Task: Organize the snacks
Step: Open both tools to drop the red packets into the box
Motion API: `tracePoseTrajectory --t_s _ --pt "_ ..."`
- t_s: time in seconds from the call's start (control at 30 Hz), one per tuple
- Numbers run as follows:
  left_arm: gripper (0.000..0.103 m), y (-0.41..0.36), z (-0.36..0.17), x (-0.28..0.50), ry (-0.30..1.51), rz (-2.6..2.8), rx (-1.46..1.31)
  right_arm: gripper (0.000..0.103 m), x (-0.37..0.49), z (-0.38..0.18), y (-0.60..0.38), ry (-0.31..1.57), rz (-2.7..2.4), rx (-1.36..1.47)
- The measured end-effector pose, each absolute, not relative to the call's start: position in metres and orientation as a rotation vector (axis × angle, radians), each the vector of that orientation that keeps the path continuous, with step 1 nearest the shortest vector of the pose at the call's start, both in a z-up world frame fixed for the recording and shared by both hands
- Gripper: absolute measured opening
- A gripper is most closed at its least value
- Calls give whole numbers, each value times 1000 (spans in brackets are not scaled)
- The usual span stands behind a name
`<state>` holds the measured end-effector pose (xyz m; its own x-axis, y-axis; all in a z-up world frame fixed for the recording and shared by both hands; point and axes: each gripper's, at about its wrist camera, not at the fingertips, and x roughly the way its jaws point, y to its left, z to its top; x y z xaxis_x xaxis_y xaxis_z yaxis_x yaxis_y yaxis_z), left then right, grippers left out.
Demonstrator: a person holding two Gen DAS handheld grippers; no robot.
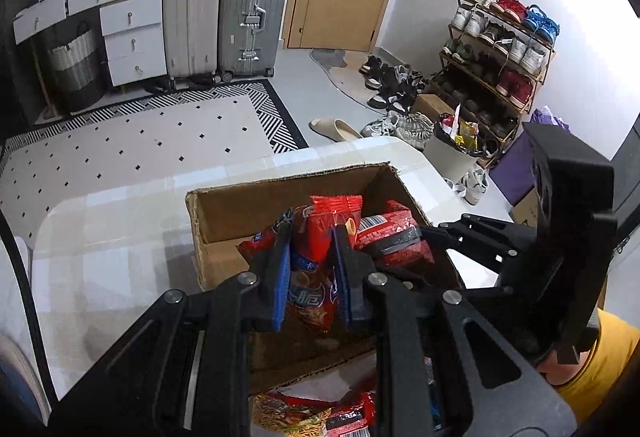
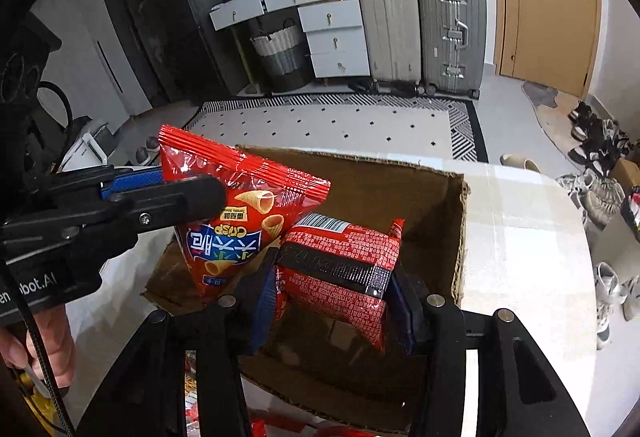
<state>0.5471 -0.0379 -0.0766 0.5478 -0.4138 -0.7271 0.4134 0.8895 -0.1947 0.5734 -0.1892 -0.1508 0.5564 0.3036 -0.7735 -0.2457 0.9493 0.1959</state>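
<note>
- Two grippers work above an open brown cardboard box (image 2: 400,173) standing on the pale checked bench (image 1: 120,237).
- Left gripper (image 1: 310,257): jaws closed on a red cone-crisp bag (image 2: 240,213), which hangs upright over the box's left side.
- Right gripper (image 2: 332,301): jaws closed on a red noodle packet with a black band (image 2: 340,265), tilted, low inside the box.
- Key relation: both snacks lie directly ahead of their jaws; the noodle packet appears nearer the box floor, so it probably releases first.
</note>
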Motion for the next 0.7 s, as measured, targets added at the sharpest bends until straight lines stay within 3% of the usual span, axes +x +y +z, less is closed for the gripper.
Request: tracePoseTrajectory --t_s 0.13,0.2,0.3,0.4,0.47,0.53,0.57,0.7 --pt "18 -49 -87 553 902 -480 36 58 572 -151 -192 921 297 62" --pt "18 -50 -93 556 910 -473 20 67 570 -151 -191 921 292 52" --pt "19 -49 -99 558 928 -458 5 68 565 -147 -192 911 287 33" --pt "45 -49 -99 558 930 -427 5 68 558 -137 -198 899 277 44" --pt "68 -46 -95 555 913 -413 -17 69 553 -129 -203 885 275 57" --pt "73 -43 -89 548 889 -398 -44 77 546 -119 -207 868 268 60" --pt "80 -41 -85 544 884 -390 -48 82 541 -113 -208 857 261 60" --pt "82 -32 -70 526 855 -358 -44 83 517 -87 -218 808 251 89"
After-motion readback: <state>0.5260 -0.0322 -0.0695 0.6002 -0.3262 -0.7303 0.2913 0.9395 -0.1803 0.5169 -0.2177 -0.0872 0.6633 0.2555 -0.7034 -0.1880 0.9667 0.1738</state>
